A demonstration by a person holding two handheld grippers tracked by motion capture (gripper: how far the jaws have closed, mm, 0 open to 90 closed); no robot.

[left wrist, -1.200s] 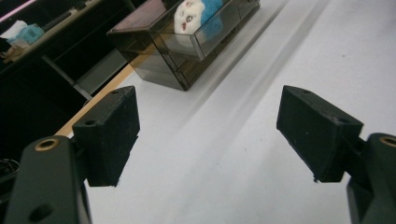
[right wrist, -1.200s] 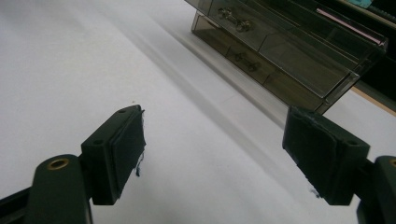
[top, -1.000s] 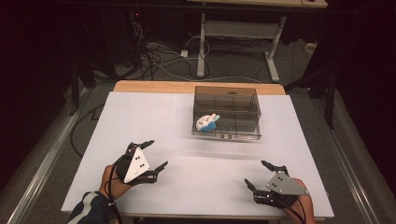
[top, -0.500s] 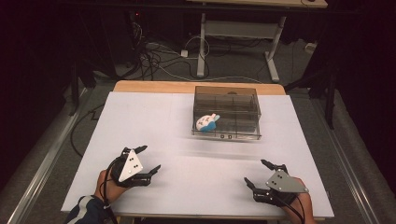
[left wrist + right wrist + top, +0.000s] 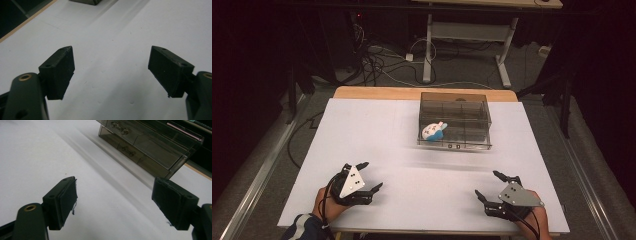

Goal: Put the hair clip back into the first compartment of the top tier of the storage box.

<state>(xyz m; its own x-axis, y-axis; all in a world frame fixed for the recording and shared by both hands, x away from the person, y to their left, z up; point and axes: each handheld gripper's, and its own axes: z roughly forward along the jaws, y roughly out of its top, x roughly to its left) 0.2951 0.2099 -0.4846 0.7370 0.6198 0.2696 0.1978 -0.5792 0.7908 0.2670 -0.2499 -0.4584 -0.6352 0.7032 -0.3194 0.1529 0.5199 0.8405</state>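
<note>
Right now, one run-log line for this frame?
left gripper: open, empty, near table edge | right gripper: open, empty, near edge | drawer box: far side, closed | small toy: inside box, left end | table

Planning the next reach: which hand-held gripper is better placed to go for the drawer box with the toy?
Probably right: the right hand-held gripper is open, with the drawer box ahead.
</note>
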